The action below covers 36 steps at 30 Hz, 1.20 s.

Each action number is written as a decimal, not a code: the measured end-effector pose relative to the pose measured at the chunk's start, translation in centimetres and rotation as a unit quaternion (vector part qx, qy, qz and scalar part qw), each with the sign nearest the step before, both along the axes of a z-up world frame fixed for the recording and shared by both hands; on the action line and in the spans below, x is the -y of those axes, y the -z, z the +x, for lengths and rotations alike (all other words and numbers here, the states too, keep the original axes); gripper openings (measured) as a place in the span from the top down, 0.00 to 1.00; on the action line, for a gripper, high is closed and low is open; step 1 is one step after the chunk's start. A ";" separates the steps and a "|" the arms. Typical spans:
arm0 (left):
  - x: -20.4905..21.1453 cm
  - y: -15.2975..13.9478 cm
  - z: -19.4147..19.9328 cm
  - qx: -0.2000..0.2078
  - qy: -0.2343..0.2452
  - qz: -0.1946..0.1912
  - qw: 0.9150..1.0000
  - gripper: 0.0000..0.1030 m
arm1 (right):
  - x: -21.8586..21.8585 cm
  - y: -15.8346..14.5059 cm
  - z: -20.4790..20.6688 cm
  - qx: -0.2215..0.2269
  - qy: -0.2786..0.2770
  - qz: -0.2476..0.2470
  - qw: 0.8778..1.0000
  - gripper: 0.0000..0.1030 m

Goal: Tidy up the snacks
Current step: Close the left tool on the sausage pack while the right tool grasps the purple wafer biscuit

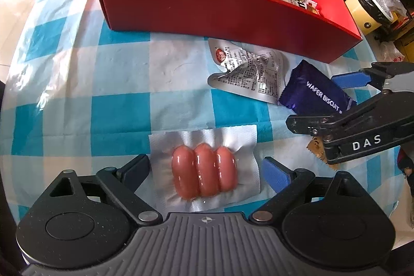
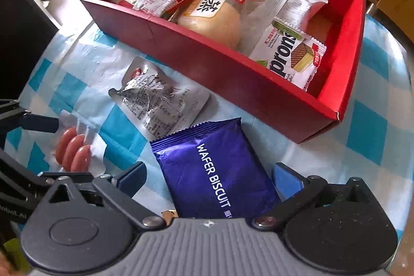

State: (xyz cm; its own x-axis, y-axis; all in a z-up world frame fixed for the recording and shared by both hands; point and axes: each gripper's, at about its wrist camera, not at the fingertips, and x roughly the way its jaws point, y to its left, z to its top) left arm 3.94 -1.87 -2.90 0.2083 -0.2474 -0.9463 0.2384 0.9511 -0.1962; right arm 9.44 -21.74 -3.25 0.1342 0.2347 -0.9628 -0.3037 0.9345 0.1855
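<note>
Two snack packs are straddled on the checked tablecloth (image 1: 77, 100) before the red box (image 1: 207, 9).

The sausage pack (image 1: 204, 172) sits between the wide-open left gripper (image 1: 207, 170); the wafer biscuit pack (image 2: 217, 172) between the wide-open right gripper (image 2: 209, 180). Both are judged light and slippery; the biscuit crushable, best pinched across the middle.

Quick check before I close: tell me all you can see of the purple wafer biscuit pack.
The wafer biscuit pack is a flat, glossy purple foil packet with crimped ends and white WAFER BISCUIT lettering. It lies sealed on the checked tablecloth, just in front of the red box, between the open right gripper's fingers, no pad pressing it. Its top corner overlaps the silver pouch.
</note>
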 end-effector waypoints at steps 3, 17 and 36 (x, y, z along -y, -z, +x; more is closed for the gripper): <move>0.0 -0.1 -0.1 0.005 -0.001 0.007 1.000 0.06 | -0.8 -0.2 -0.4 0.007 0.006 -0.033 0.999 0.12; -1.2 0.2 0.0 0.001 -0.046 0.019 0.999 0.04 | -2.1 -1.7 -4.4 0.011 0.067 -0.055 0.996 0.39; 2.6 1.6 -0.9 0.046 -0.034 0.078 0.995 0.00 | 0.1 0.3 -1.5 0.002 0.135 -0.049 0.990 0.02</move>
